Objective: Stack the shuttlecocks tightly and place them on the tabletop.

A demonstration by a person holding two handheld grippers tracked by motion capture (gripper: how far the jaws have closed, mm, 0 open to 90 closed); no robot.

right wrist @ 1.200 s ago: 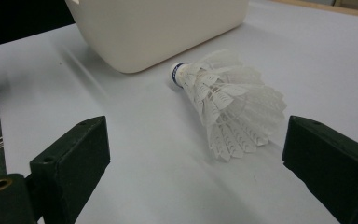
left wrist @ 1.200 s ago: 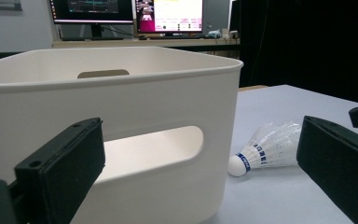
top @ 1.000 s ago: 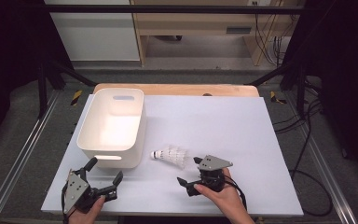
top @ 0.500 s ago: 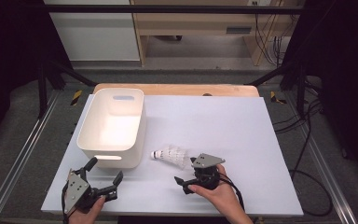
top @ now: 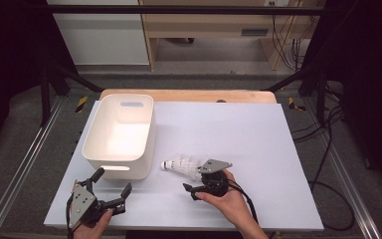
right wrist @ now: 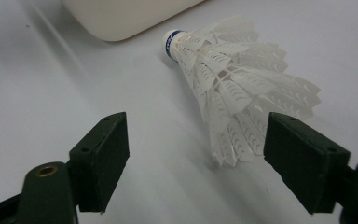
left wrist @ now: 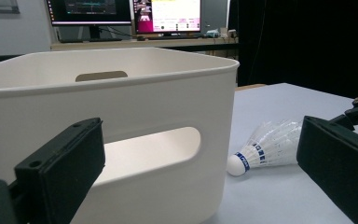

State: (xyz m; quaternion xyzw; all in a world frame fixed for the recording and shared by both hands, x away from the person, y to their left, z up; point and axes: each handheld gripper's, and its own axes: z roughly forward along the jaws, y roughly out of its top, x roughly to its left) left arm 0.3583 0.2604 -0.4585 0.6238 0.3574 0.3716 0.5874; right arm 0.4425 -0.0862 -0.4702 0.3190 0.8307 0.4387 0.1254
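Just beside shuttlecock [top: 181, 165] — right gripper [top: 197, 185], agape

White tabletop [top: 238, 129] lies on a wooden board [top: 189, 95] that shows along its far edge; metal rails [top: 25, 164] run down both sides on grey floor [top: 219, 74]. Beyond the table: white cabinet [top: 99, 35] at left, wooden shelf unit [top: 214, 30] beside it, black cables [top: 328, 164] on the floor at right. Two lit monitors [left wrist: 170, 14] stand on a desk in the left gripper view.

white bin [top: 121, 135] stood close ahead of the left gripper [top: 110, 191], blocking it, bare table [top: 238, 129] lay right of it
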